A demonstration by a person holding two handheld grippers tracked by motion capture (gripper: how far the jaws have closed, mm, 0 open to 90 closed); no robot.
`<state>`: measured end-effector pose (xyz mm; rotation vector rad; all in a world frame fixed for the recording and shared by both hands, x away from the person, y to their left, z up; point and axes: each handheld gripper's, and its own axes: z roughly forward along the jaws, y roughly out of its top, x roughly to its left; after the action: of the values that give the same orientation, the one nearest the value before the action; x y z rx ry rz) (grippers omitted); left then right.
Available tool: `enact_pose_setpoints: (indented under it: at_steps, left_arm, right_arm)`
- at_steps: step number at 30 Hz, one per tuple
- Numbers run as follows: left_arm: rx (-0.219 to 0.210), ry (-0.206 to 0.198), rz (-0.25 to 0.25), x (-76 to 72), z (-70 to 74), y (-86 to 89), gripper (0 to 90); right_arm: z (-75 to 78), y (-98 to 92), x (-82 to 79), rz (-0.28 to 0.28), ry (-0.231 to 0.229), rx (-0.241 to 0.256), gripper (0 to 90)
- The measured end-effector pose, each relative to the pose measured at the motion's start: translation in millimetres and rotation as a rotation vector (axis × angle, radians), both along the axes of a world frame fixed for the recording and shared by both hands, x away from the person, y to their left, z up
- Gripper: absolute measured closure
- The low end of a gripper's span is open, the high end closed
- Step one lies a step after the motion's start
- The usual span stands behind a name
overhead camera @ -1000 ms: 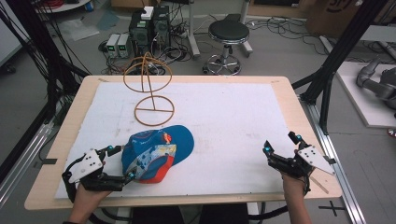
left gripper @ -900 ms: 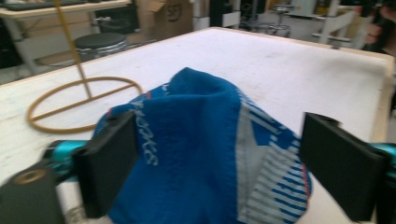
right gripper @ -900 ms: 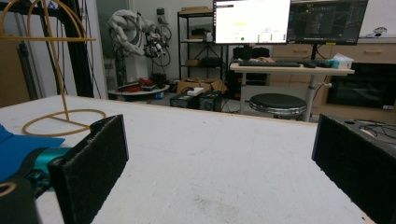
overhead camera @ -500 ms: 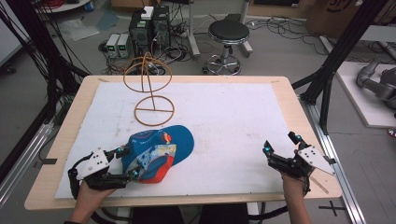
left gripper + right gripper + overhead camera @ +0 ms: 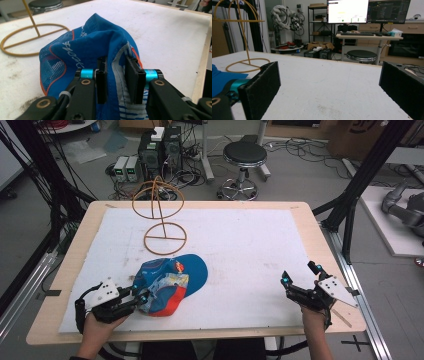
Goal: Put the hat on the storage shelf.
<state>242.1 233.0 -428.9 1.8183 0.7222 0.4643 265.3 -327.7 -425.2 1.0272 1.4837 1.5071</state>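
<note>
I am holding the left gripper (image 5: 141, 298) low at the near left of the table (image 5: 250, 245), jaws pointing forward and to the right. Its jaws are clamping a raised fold of the cap (image 5: 170, 282): in the left gripper view the two pads (image 5: 101, 82) are pressing blue-and-grey cloth between them, with a narrow gap taken up by the fabric. The cap (image 5: 95, 50) is lying on the white mat directly ahead of this gripper, its mesh side left of the jaws and its brim pointing away. Beyond the cap, further forward and left of the jaws, the wire stand (image 5: 159, 215) is standing upright on its ring base (image 5: 30, 37).

I am holding the right gripper (image 5: 301, 278) at the near right of the table, well apart from the cap. Its jaws are spread wide and are gripping nothing; in the right gripper view bare mat is lying between the pads (image 5: 262, 87). The cap's blue edge (image 5: 222, 75) is showing at the far left of that view, with the stand (image 5: 242, 37) behind it.
</note>
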Motion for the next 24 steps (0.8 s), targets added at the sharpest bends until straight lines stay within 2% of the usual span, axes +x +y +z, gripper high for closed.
enact_pose_setpoints:
  at_steps: [5,6,7,11,16,21,24]
  left_arm:
    - [0.018,0.002,0.008,0.0,0.5,-0.8,77.6]
    - [0.028,0.001,0.008,-0.1,0.8,-1.2,80.3]
    - [0.029,0.001,0.011,-0.2,0.8,-1.6,86.8]
    - [0.038,-0.029,0.018,-1.4,2.3,-2.5,87.9]
    - [0.012,-0.057,0.002,-2.5,5.4,-4.7,88.4]
    - [-0.071,-0.108,0.005,-2.9,11.5,-5.8,88.4]
    - [-0.082,-0.136,0.006,-2.9,15.2,-8.0,88.4]
  right_arm:
    - [0.3,0.4,0.1,0.002,-0.007,0.000,3.4]
    - [0.3,0.3,0.1,0.001,-0.008,-0.002,3.4]
    - [0.4,-0.2,0.0,0.000,-0.010,-0.004,3.4]
    - [0.5,-0.1,-0.3,-0.002,-0.008,-0.002,3.4]
    - [0.4,0.6,0.1,0.000,-0.010,-0.007,3.4]
    - [0.4,1.1,0.5,0.001,-0.014,-0.010,3.4]
    - [0.2,1.4,0.4,-0.001,-0.010,-0.008,3.4]
